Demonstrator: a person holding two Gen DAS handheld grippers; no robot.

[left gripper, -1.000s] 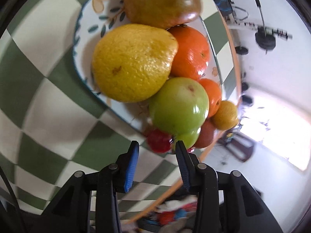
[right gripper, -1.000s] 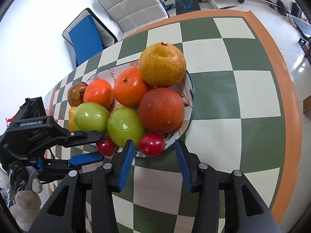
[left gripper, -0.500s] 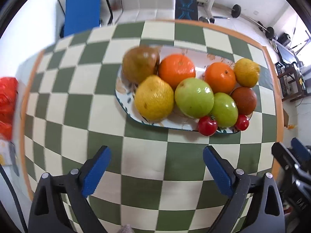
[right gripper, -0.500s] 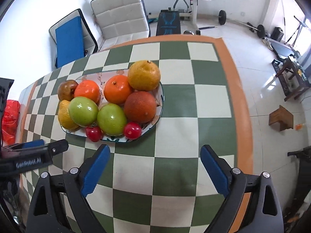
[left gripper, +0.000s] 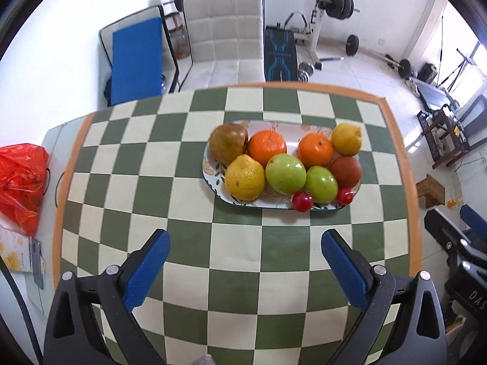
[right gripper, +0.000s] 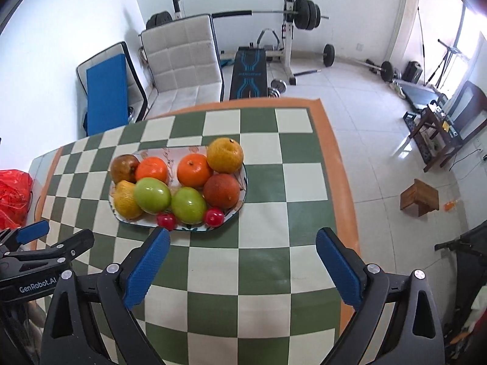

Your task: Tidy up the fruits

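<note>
Left gripper (left gripper: 245, 261): jaws wide apart, empty, held above the checkered table (left gripper: 182, 213), on the near side of the oval plate (left gripper: 213, 179). Right gripper (right gripper: 242, 258): jaws wide apart, empty, also near side of plate. All fruit lies on the plate: two green apples (left gripper: 285, 173), two oranges (left gripper: 266, 148), yellow citrus, brown pear, two red cherry tomatoes (left gripper: 302, 201) at its near rim.
</note>
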